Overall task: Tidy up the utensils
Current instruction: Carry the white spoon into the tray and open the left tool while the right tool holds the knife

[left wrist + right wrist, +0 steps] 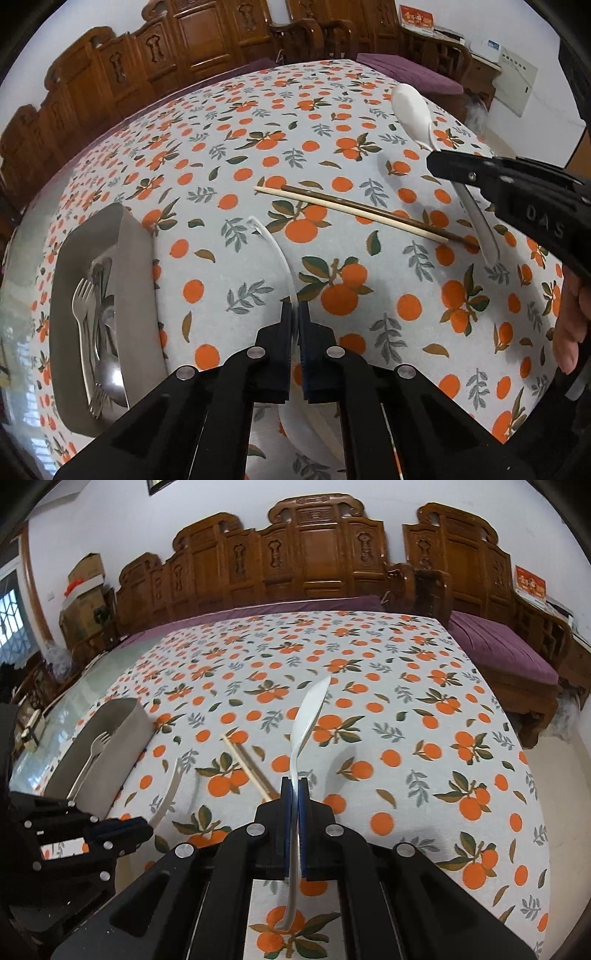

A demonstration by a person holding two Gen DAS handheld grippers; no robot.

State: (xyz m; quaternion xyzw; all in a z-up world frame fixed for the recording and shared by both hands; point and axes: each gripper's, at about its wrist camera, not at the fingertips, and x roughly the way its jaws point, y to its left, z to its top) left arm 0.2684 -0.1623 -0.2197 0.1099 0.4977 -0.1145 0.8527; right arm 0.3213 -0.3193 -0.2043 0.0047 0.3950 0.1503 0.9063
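Observation:
My left gripper is shut on the thin curved stem of a white plastic utensil, held just above the orange-print tablecloth. In the right wrist view the left gripper sits low at the left with that utensil sticking out. My right gripper is shut on the handle of a white spoon, lifted over the cloth; from the left wrist view this spoon and gripper are at upper right. A light and a dark chopstick lie on the cloth between them.
A grey tray at the left holds metal forks and spoons. Carved wooden benches with purple cushions line the far side and right. A hand grips the right tool. Bare glass tabletop shows left of the cloth.

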